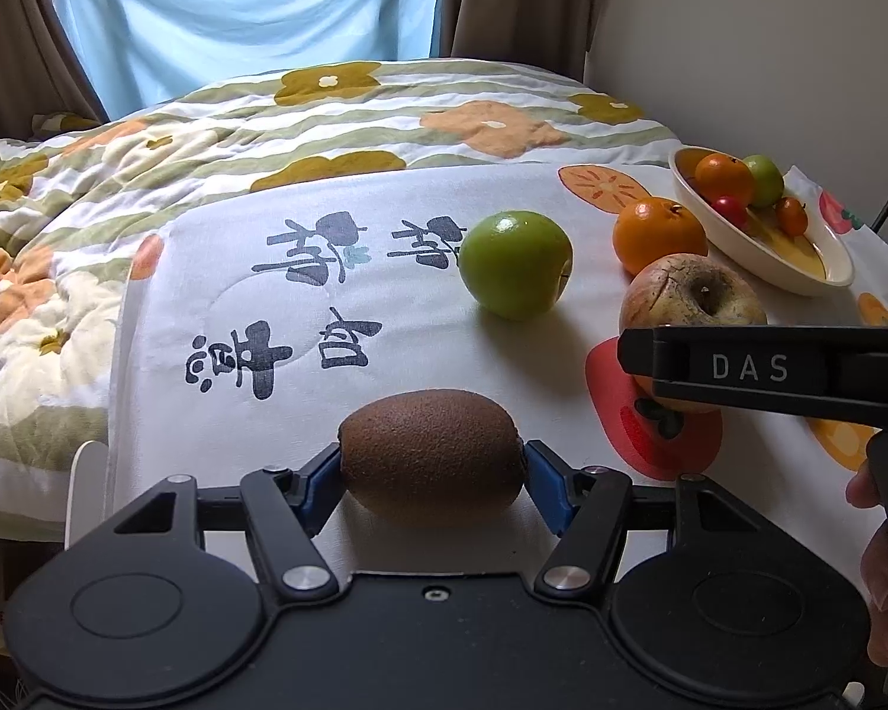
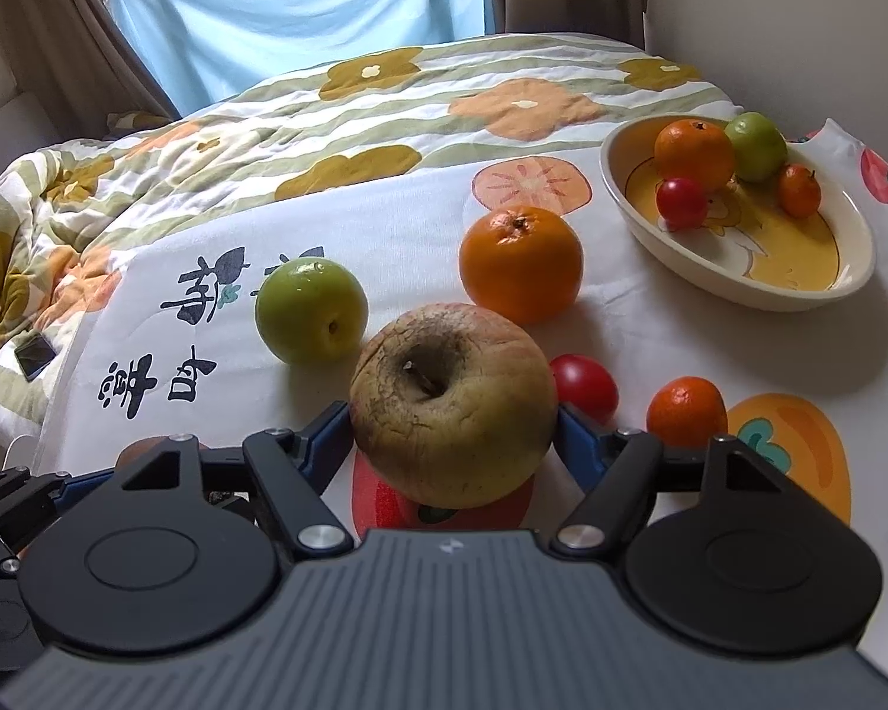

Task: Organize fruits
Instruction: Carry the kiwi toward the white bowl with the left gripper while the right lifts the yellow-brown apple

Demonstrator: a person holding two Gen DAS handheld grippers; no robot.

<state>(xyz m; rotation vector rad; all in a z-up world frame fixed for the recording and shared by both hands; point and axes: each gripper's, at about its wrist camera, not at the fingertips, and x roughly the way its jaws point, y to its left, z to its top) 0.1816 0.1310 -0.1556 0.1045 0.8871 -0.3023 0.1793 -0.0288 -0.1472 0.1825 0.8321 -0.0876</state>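
In the left wrist view my left gripper (image 1: 432, 476) is shut on a brown kiwi (image 1: 432, 449), its blue pads pressing on both ends just above the white printed cloth (image 1: 385, 355). In the right wrist view a wrinkled yellow-red apple (image 2: 453, 402) rests on the cloth between the blue pads of my right gripper (image 2: 453, 435). Both pads touch its sides. Behind it lie a green apple (image 2: 311, 310) and an orange (image 2: 521, 263). A cream bowl (image 2: 740, 290) at the right holds an orange, a green fruit, a red tomato and a small mandarin.
A red tomato (image 2: 586, 384) and a small mandarin (image 2: 687, 411) lie right of the wrinkled apple. A flowered quilt (image 2: 325, 136) covers the bed behind the cloth, with a phone (image 2: 34, 355) on it at the left. A wall stands behind the bowl.
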